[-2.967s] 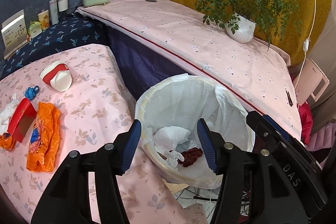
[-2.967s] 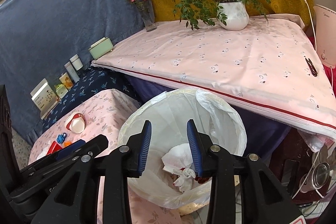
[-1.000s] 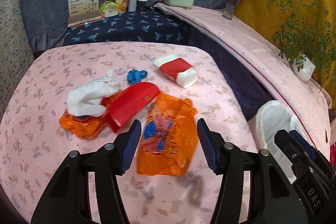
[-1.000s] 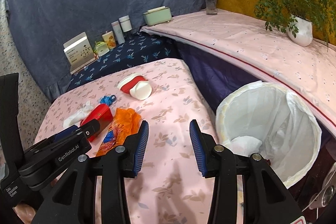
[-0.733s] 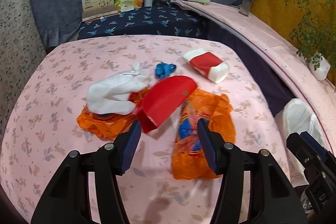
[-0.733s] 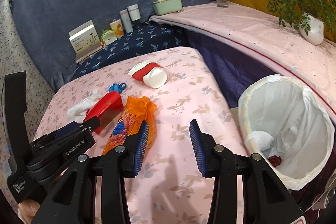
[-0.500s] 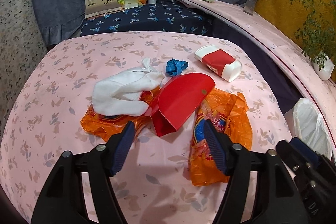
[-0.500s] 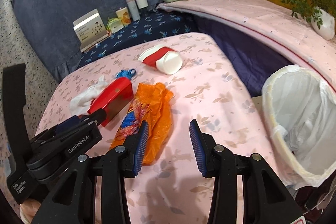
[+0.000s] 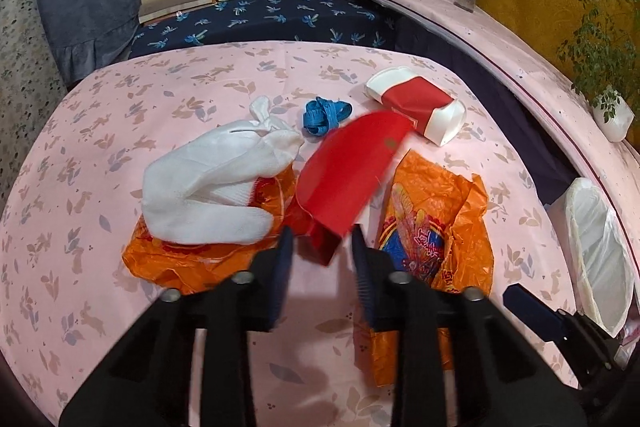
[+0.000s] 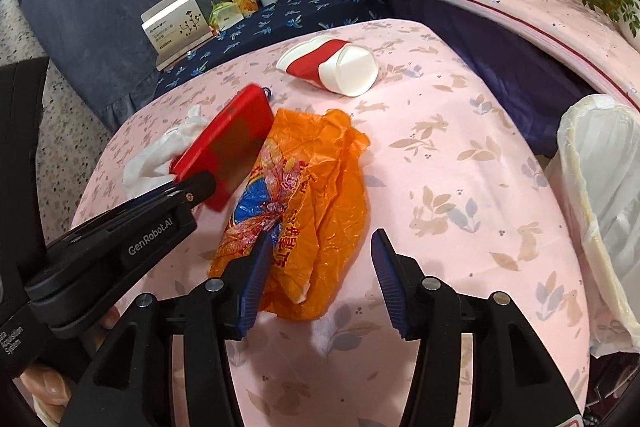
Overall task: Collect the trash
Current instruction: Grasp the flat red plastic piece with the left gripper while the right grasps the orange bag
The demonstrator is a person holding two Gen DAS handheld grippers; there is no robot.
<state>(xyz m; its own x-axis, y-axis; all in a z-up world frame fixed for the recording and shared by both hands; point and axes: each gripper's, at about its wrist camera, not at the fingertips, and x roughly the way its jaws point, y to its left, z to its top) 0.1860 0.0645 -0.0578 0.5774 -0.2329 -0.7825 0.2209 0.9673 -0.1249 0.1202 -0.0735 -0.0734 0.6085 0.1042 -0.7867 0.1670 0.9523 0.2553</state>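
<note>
Red carton: flat red paper box (image 9: 352, 179), near end between the left gripper (image 9: 322, 251) jaws, far end tilted up off the cloth; looks blurred, so likely being lifted by that end.
Left gripper state: jaws closing around the carton's near end; narrow gap; whether the pads already press on it, cannot tell.
Right gripper: right gripper (image 10: 318, 263) hovers low over the orange wrapper (image 10: 304, 195), jaws opening, nothing clenched; left pad overlaps the wrapper's edge in view, contact unclear.
Why two-handed: judgement — each hand takes one piece, so both go to the bin in one trip.
Trash on table: white crumpled cloth or glove (image 9: 224, 183) lying on a second orange wrapper (image 9: 180, 255); blue band (image 9: 324, 115) behind the carton; red-and-white paper cup (image 9: 420, 107) on its side, farther back.
Bin: white-lined trash bin (image 10: 596, 195) beside the table's right edge, mouth open, well apart from both grippers.
Surface: pink rabbit-print tablecloth (image 9: 120, 107).
Not trash: boxes and bottles on the blue shelf behind, left alone.
Progress: early to middle; several pieces remain on the table.
Risk: thin wrapper may slip or drag.
</note>
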